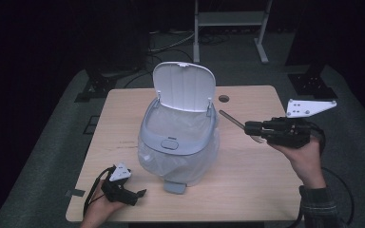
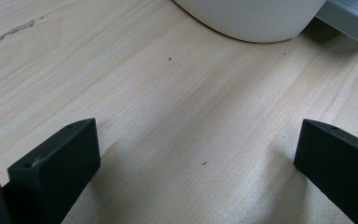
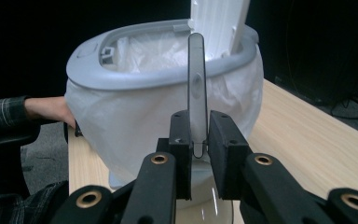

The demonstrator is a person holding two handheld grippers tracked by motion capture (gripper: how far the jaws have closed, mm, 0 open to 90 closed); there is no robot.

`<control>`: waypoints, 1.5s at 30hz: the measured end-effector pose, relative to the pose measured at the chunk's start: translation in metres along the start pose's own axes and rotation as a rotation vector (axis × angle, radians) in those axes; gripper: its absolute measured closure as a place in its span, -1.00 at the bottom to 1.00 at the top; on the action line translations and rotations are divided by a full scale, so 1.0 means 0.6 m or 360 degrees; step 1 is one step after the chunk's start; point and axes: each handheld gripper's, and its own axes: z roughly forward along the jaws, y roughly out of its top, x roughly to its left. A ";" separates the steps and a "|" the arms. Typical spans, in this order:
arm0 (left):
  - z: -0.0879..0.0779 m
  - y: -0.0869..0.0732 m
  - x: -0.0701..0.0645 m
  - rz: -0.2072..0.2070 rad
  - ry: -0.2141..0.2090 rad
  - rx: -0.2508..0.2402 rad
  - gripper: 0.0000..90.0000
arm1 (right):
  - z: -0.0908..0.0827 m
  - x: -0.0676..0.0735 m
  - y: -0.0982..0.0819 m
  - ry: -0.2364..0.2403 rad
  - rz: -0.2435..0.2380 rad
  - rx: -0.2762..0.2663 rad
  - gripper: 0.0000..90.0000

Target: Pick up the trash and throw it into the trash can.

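A white pedal bin (image 1: 178, 137) stands mid-table with its lid (image 1: 184, 85) raised and a clear plastic bag lining it. My right gripper (image 1: 248, 128) hovers to the right of the bin, shut on a thin grey plastic stick (image 1: 232, 118) that points at the rim. In the right gripper view the stick (image 3: 196, 79) rises straight from between the closed jaws of the gripper (image 3: 197, 135), in front of the bin (image 3: 168, 107). My left gripper (image 1: 140, 194) rests low at the table's front left, open. Its jaws stand wide apart over bare wood (image 2: 196, 149), with the bin's base (image 2: 251, 18) ahead.
The bin's foot pedal (image 1: 175, 187) juts toward the front edge. A cable hole (image 1: 224, 99) sits in the table (image 1: 266, 190) behind the right gripper. A metal frame (image 1: 228, 19) and dark stands (image 1: 313, 83) are on the floor beyond. A hand (image 3: 51, 108) shows left of the bin.
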 end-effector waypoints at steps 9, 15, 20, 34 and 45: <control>0.000 0.000 0.000 -0.0001 0.0000 0.0000 -1.00 | 0.025 0.009 0.036 0.0069 -0.0055 -0.0007 0.76; 0.000 0.000 0.000 0.0000 0.0000 -0.0001 -1.00 | 0.045 0.015 0.057 0.0116 -0.0088 -0.0015 0.76; 0.000 0.000 0.000 0.0000 0.0000 0.0000 -1.00 | 0.063 0.017 0.074 0.0144 -0.0108 -0.0012 0.76; 0.000 0.000 0.000 0.0000 0.0000 0.0000 -1.00 | 0.119 0.027 0.127 0.0215 -0.0157 -0.0001 0.76; 0.000 0.000 0.000 -0.0001 0.0000 -0.0001 -1.00 | 0.162 0.035 0.152 0.0276 -0.0168 -0.0006 0.76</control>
